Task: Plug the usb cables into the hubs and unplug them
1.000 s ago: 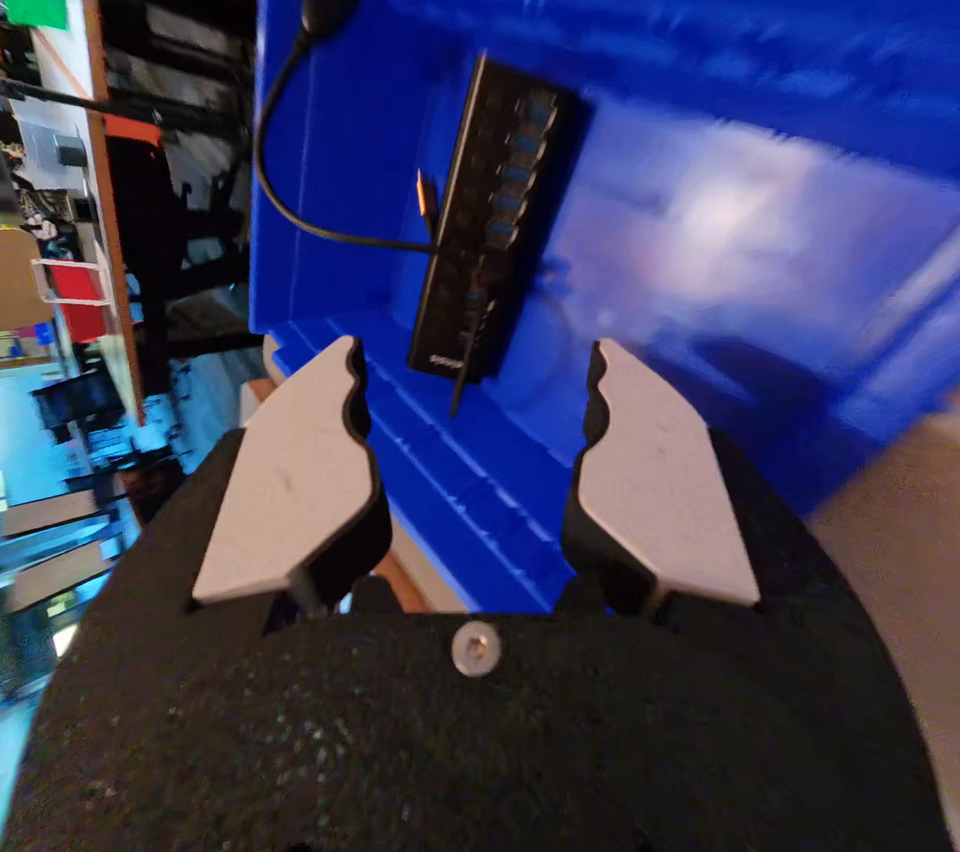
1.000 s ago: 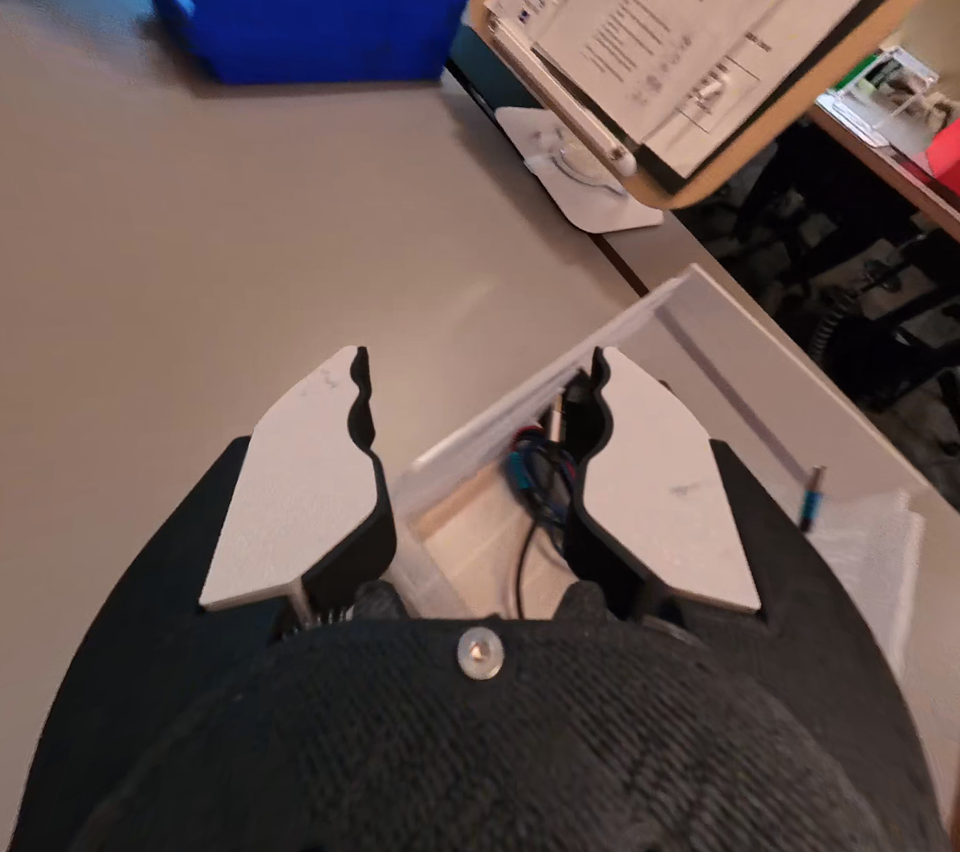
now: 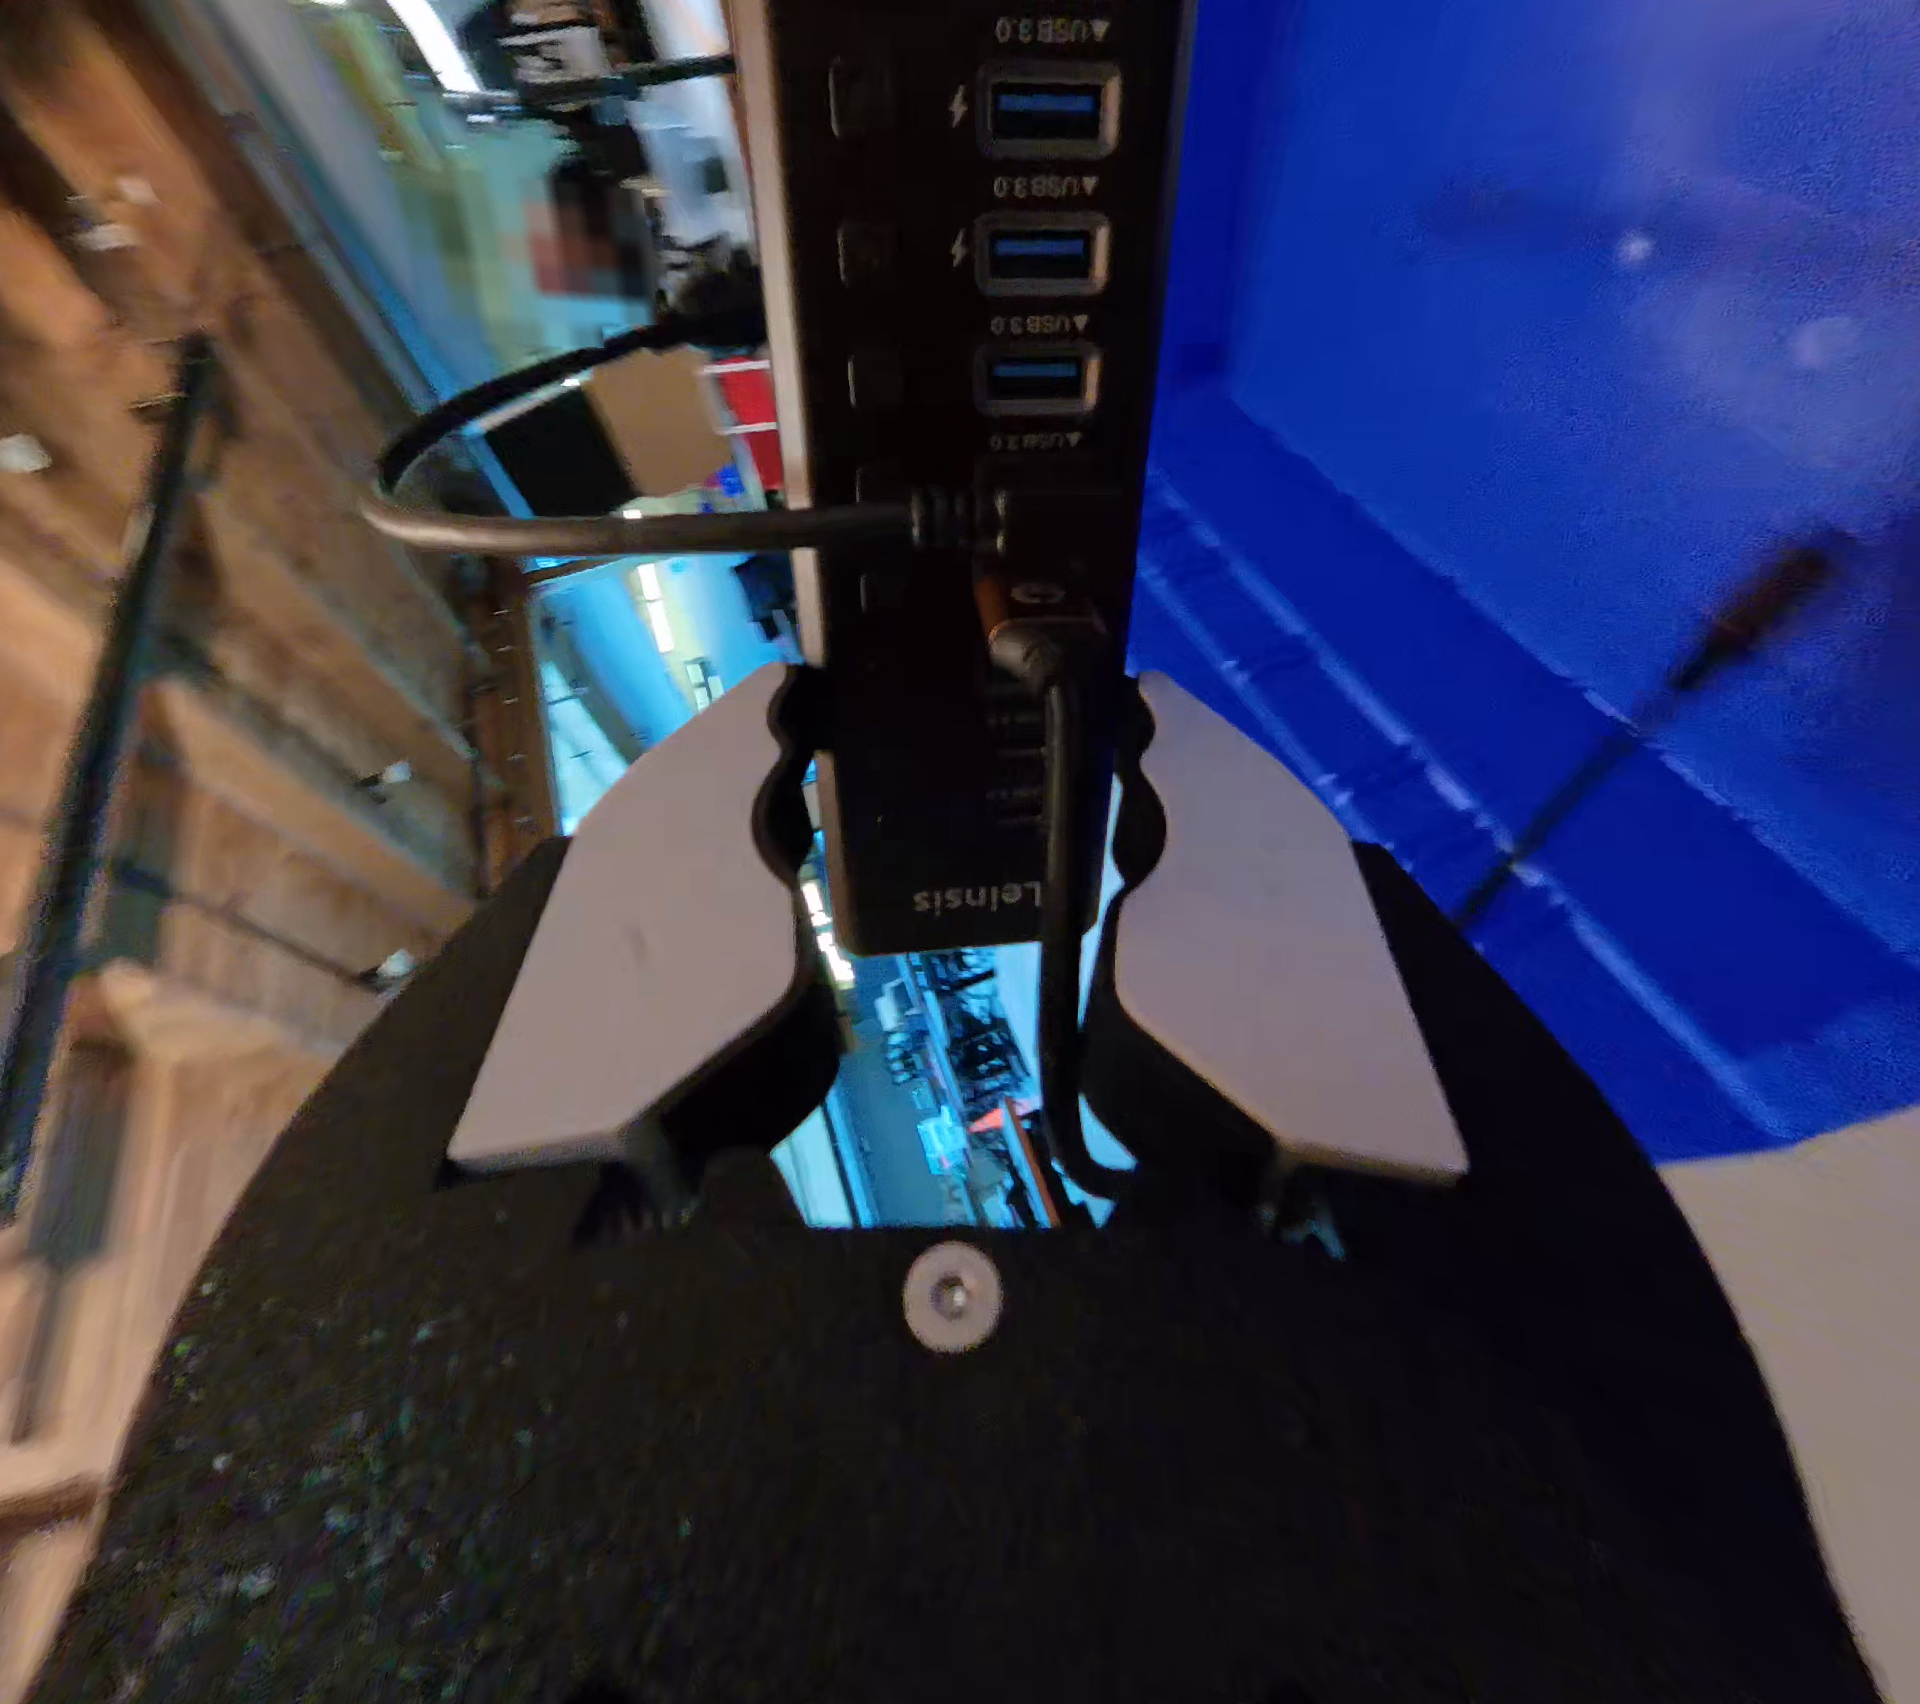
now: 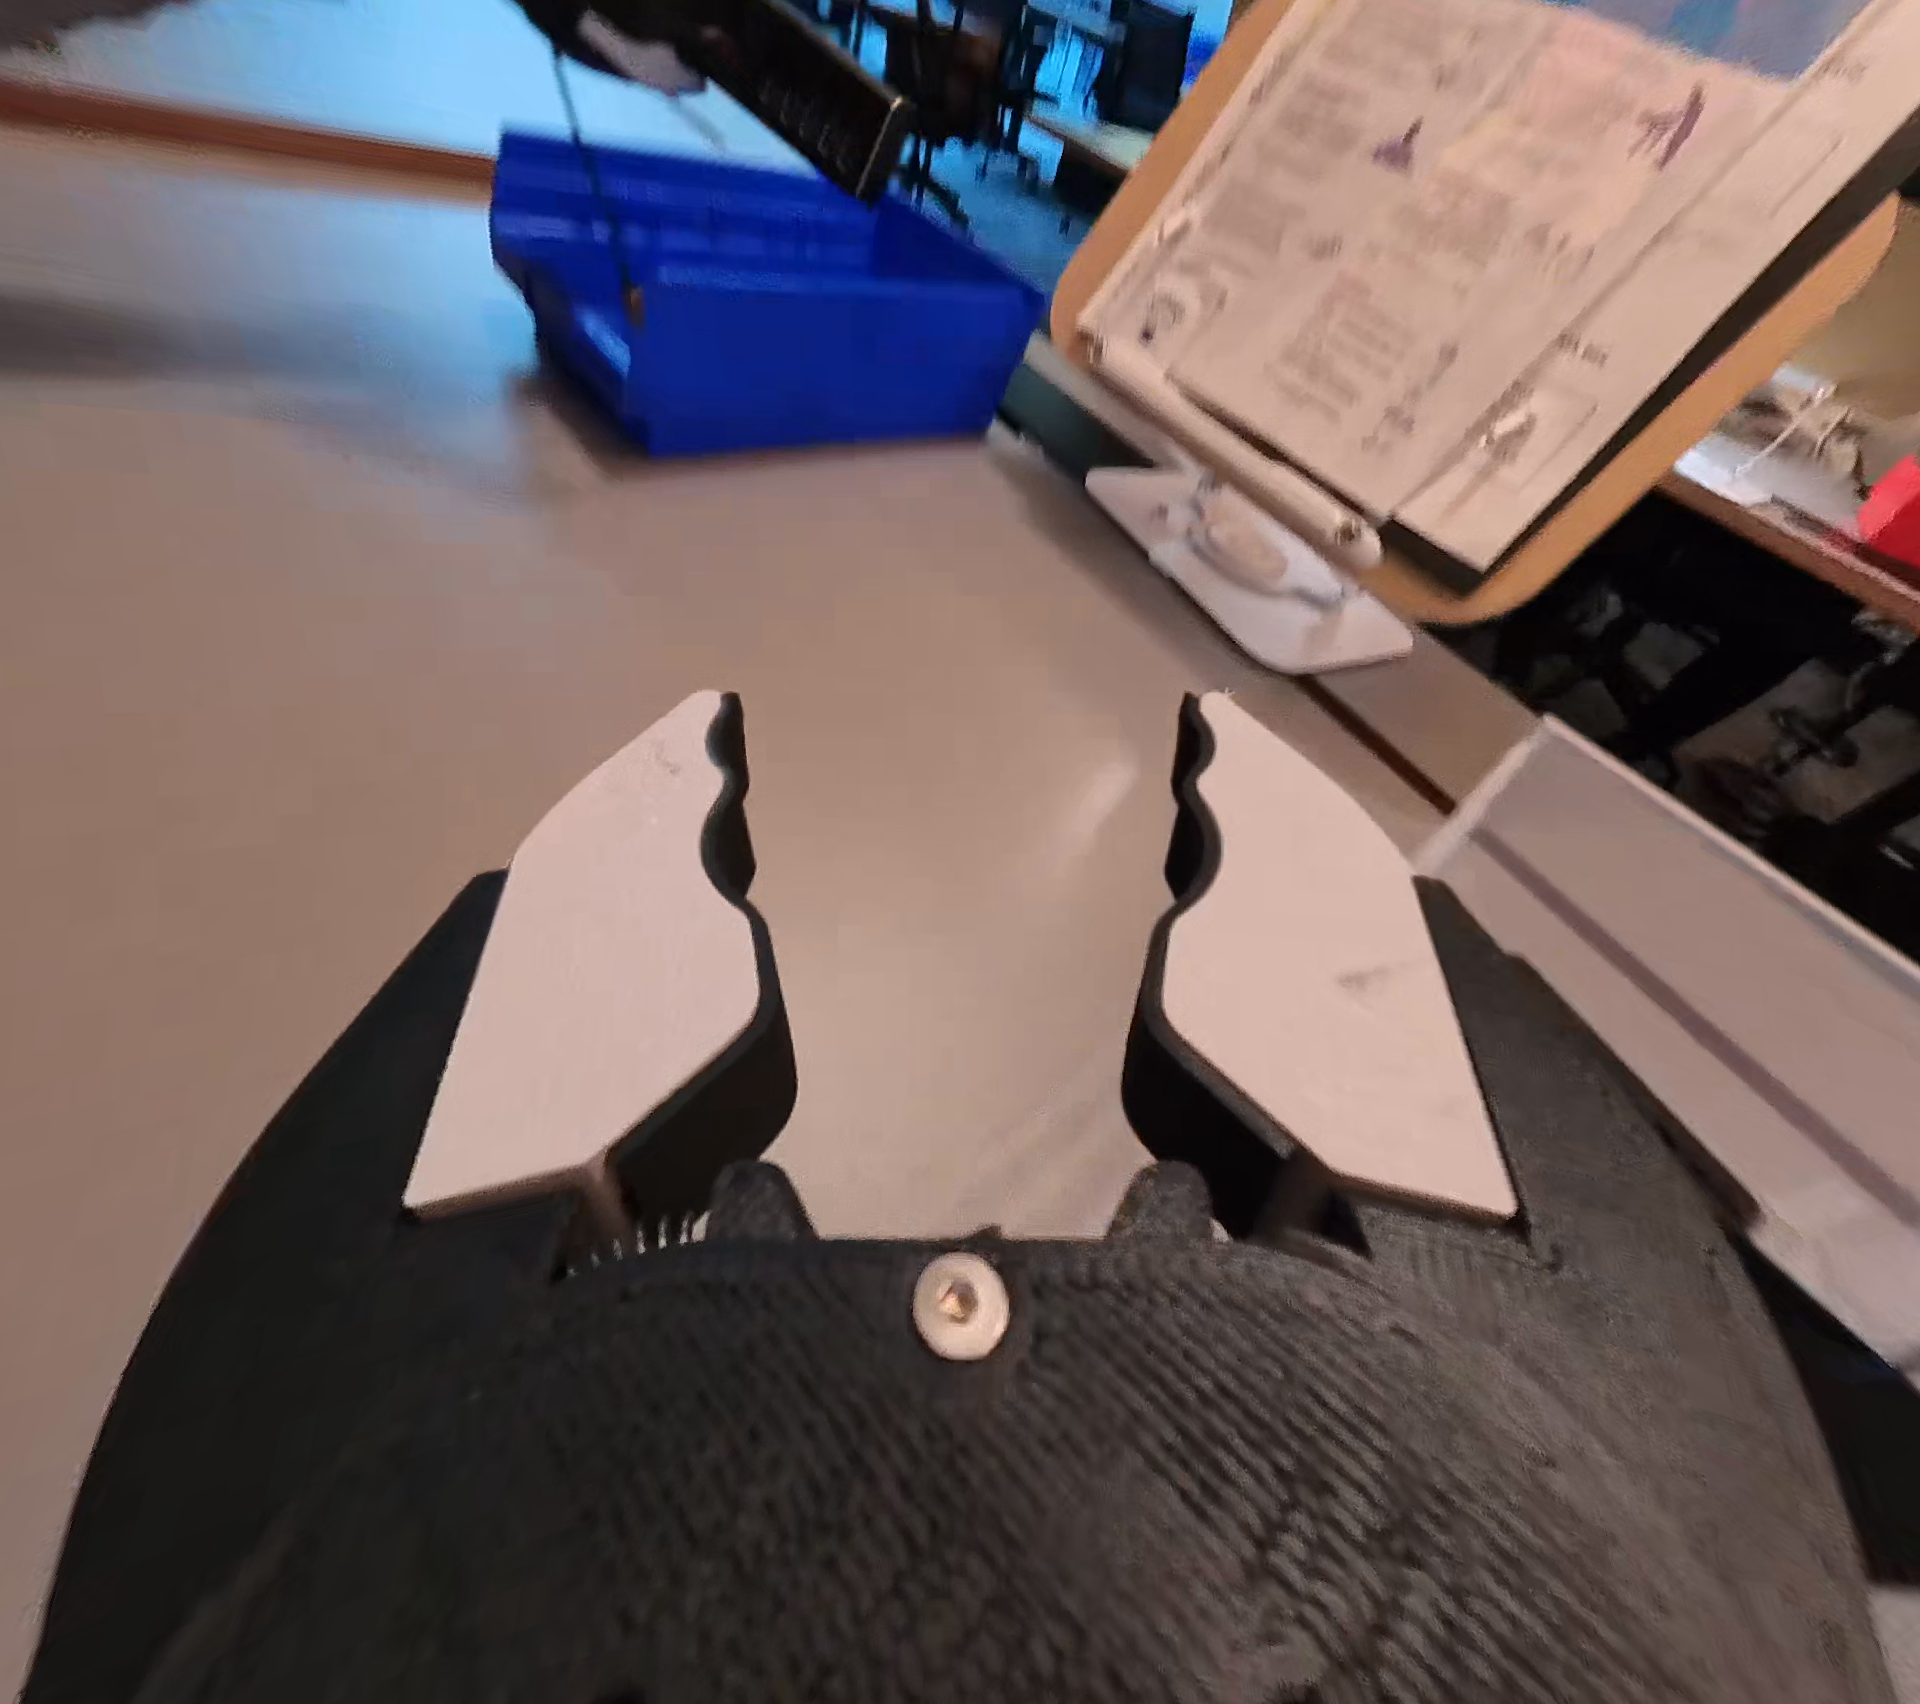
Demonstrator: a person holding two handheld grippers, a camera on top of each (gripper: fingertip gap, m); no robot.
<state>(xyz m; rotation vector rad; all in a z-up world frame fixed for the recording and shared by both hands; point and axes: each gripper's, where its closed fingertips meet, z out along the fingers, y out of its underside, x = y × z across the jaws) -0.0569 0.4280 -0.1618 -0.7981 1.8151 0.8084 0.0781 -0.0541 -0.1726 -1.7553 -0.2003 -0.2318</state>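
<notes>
Grey counter (image 4: 312,615) carries a blue plastic bin (image 4: 790,345) near its far edge. Long black USB hub (image 3: 935,304) is lifted above the bin, its near end clamped by the left gripper (image 3: 961,781); one thin black cable (image 3: 644,527) seated, several ports vacant. Right gripper (image 4: 961,719) gapes wide, empty, over bare counter. Plugging barely begun; unplugging remains.

A blue bin (image 4: 810,366) sits on the table (image 4: 312,615) near a tilted document stand (image 4: 1455,231).
</notes>
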